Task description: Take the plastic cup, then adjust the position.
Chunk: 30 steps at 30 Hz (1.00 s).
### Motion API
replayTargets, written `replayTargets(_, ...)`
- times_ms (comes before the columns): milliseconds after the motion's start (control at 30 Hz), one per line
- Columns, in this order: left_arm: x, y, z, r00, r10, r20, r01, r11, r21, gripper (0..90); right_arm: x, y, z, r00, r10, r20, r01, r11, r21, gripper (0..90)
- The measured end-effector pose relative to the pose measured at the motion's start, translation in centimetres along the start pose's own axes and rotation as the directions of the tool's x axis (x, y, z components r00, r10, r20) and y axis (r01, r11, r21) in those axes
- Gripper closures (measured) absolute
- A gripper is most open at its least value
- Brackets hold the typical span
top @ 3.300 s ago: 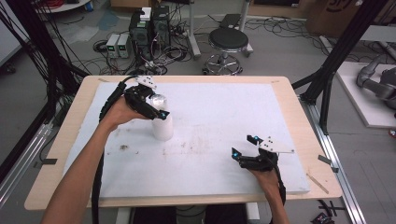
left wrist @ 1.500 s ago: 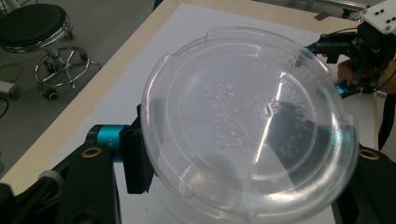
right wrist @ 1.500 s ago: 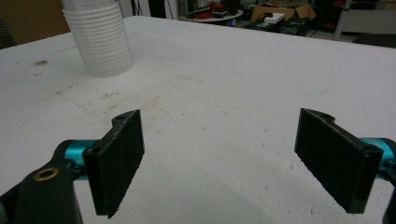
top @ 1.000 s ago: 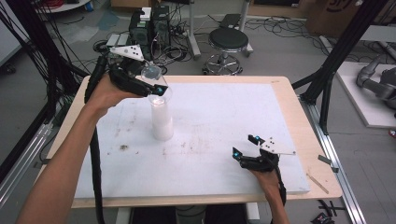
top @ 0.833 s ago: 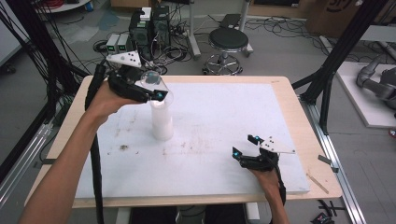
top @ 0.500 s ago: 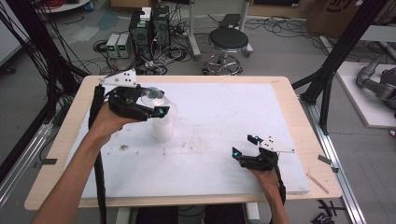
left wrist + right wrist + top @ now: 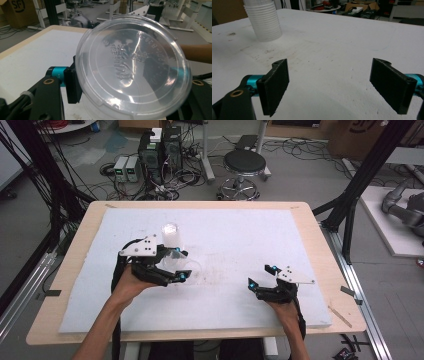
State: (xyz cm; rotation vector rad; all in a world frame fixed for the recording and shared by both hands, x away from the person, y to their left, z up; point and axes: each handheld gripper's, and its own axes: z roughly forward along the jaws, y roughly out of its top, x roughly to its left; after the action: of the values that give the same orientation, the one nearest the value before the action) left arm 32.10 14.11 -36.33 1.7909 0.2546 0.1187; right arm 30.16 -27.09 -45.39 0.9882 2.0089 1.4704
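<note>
A clear plastic cup (image 7: 192,266) lies sideways between the jaws of my left gripper (image 7: 181,264), just above the white sheet at centre left. In the left gripper view its round embossed end (image 7: 132,67) faces the camera, and my left gripper (image 7: 116,83) is shut on it, one black jaw on each side. Just beyond stands an upright stack of white cups (image 7: 171,238), which the right gripper view shows at top left (image 7: 263,21). My right gripper (image 7: 263,277) rests low at the front right, open and holding nothing (image 7: 329,82).
A white foam sheet (image 7: 240,235) covers the wooden table (image 7: 320,245), with faint smudges near its middle. Behind the table's far edge are a stool (image 7: 244,164), computer boxes and cables. Black frame posts stand at both sides.
My left gripper rose above the stack, then came down toward the person with one clear cup held in it. The right gripper stayed where it was.
</note>
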Motion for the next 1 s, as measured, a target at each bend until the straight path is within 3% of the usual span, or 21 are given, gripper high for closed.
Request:
replayTargets(233, 0.7, -1.5, 0.5, 0.9997, -0.026, 0.003, 0.026, 0.9996, -0.015, 36.1, -0.1, 0.0, 0.0, 1.0, 0.008, -0.005, -0.008, 1.0, 0.003, 15.8)
replayTargets(333, 0.6, -1.5, 0.6, 0.9994, -0.034, 0.003, 0.034, 0.999, -0.029, 36.2, -0.1, 0.0, 0.0, 0.9999, 0.009, -0.007, -0.009, 1.0, 0.004, 15.8)
replayTargets(833, 0.6, -1.4, 0.4, 0.9994, -0.033, 0.007, 0.033, 0.9993, -0.015, 36.1, -0.2, 0.1, 0.2, 0.9998, 0.011, -0.014, -0.01, 1.0, 0.018, 15.7)
replayTargets(1000, 0.7, -1.2, 0.4, 0.9993, -0.034, 0.014, 0.035, 0.9992, -0.018, 36.1, -0.3, 0.2, 0.2, 0.9991, 0.008, -0.042, -0.007, 1.0, 0.023, 15.7)
